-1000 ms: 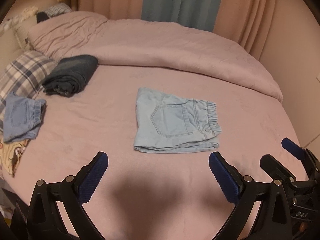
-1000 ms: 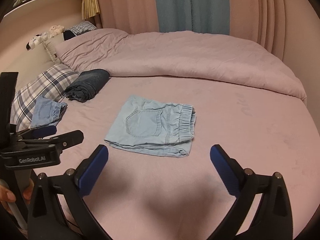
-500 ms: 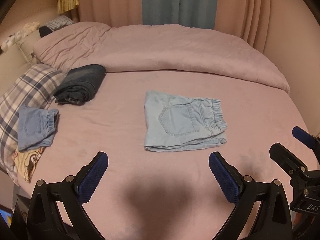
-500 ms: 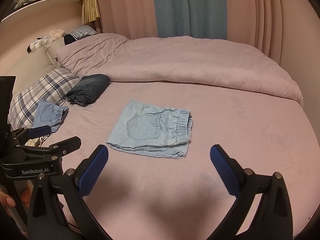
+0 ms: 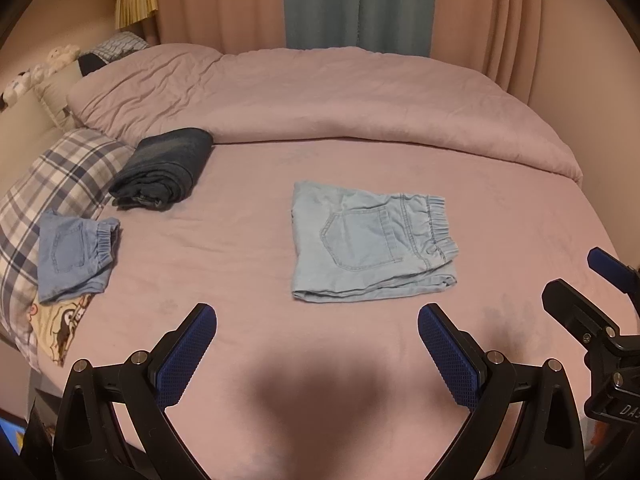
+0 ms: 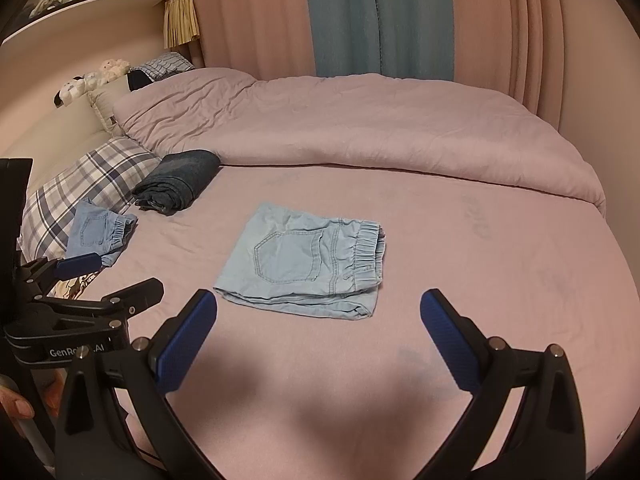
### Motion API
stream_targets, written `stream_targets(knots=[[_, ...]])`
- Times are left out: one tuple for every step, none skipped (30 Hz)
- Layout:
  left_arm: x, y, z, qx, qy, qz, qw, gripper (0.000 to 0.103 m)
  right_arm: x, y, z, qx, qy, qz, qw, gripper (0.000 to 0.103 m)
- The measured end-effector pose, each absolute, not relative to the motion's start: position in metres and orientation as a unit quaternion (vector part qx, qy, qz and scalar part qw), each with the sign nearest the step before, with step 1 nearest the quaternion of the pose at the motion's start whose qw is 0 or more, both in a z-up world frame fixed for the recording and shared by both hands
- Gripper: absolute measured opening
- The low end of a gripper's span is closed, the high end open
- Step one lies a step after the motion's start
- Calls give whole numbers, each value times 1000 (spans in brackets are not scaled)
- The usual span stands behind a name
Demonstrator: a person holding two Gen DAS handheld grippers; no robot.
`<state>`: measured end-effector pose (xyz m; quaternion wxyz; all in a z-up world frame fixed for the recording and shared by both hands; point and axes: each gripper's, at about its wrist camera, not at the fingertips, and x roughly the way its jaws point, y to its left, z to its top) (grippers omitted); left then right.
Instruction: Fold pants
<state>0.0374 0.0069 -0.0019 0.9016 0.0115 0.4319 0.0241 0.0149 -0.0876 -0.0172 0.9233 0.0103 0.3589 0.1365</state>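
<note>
Folded pants [image 5: 370, 242] lie flat mid-bed [image 5: 248, 248], pocket up. Left gripper [image 5: 316, 346] and right gripper [image 6: 318, 330] hover nearby, fingers spread wide, apparently touching nothing.

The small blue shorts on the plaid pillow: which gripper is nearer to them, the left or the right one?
Left. The left gripper sits just in front of the small blue shorts, at the left side of the bed. The right gripper is further right, facing the folded light denim pants.
</note>
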Motion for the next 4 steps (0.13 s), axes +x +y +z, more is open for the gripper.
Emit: stream_targets(knots=[[37, 7, -2, 11, 432, 25, 901, 101, 15, -87, -17, 10, 359, 136, 923, 103], [37, 8, -2, 11, 432, 25, 901, 101, 15, -88, -17, 11, 359, 137, 923, 103], [37, 8, -1, 10, 432, 24, 901, 101, 15, -88, -17, 11, 359, 137, 923, 103], [37, 8, -1, 11, 432, 25, 901, 101, 15, -87, -17, 10, 359, 137, 923, 103]])
